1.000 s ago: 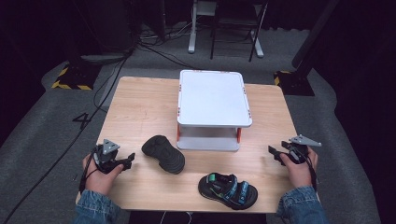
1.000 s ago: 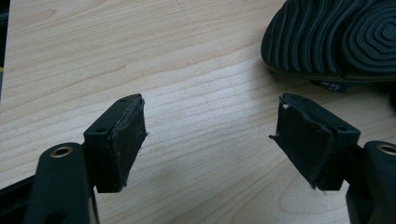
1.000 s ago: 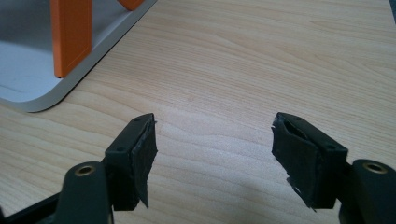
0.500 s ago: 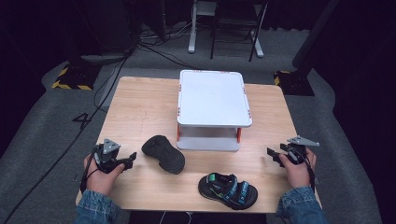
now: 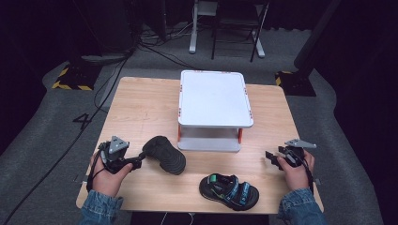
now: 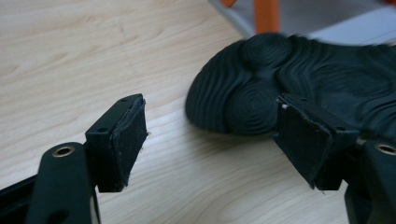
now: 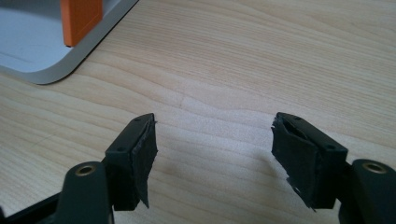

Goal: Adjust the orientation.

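resting on the wooden table [image 5: 141, 108] are two sandals: one overturned black sandal [image 5: 164, 154] showing its ribbed sole, at about seven o'clock from the table's middle, and one upright sandal with teal straps [image 5: 229, 191] at about five o'clock, near the front edge. one white two-tier shelf [image 5: 213, 98] with orange posts stands just past the centre toward twelve o'clock. two grippers are in the person's hands. the left gripper [image 5: 139, 161] sits at about eight o'clock, its jaws standing wide apart with nothing between them; in the left gripper view the sole of the overturned sandal [image 6: 299, 79] lies just beyond the far jaw, close to it but not clamped. the right gripper [image 5: 271, 156] sits at about four o'clock, well apart from both sandals, jaws spread open over bare wood [image 7: 224, 60], with a corner of the shelf base [image 7: 42, 51] at its ten o'clock
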Tool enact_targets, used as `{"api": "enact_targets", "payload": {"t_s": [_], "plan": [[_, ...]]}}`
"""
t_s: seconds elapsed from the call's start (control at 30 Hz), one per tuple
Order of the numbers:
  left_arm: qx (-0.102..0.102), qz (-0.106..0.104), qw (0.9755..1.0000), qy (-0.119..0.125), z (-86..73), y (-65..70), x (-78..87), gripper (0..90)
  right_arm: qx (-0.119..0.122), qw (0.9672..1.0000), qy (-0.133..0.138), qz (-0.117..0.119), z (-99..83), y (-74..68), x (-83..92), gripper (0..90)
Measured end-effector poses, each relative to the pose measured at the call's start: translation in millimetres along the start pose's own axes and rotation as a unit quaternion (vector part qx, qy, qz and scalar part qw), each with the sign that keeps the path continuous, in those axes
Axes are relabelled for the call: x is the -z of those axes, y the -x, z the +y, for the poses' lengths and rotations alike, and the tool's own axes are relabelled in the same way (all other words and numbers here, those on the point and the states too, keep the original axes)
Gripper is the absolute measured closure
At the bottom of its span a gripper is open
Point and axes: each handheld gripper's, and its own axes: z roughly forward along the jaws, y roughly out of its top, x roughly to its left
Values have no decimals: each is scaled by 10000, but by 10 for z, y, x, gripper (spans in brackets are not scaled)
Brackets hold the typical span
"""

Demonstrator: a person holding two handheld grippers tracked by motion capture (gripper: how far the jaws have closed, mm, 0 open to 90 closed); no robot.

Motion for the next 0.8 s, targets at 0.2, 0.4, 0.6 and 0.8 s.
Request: {"api": "enact_targets", "payload": {"t_s": [0.2,0.4,0.6,0.8], "plan": [[-222,-393,9988,176,113,301,57,254,-22,10000,-50,15,-6,-8,4,314],[-455,-779,9955,272,167,604,40,252,-16,10000,-72,42,-5,-17,-12,314],[-651,-1025,9923,255,137,858,-116,209,-3,9999,-93,57,-7,-18,-25,314],[-788,-1118,9906,4,82,980,-269,188,17,9999,-91,58,-9,-21,-34,313]]}}
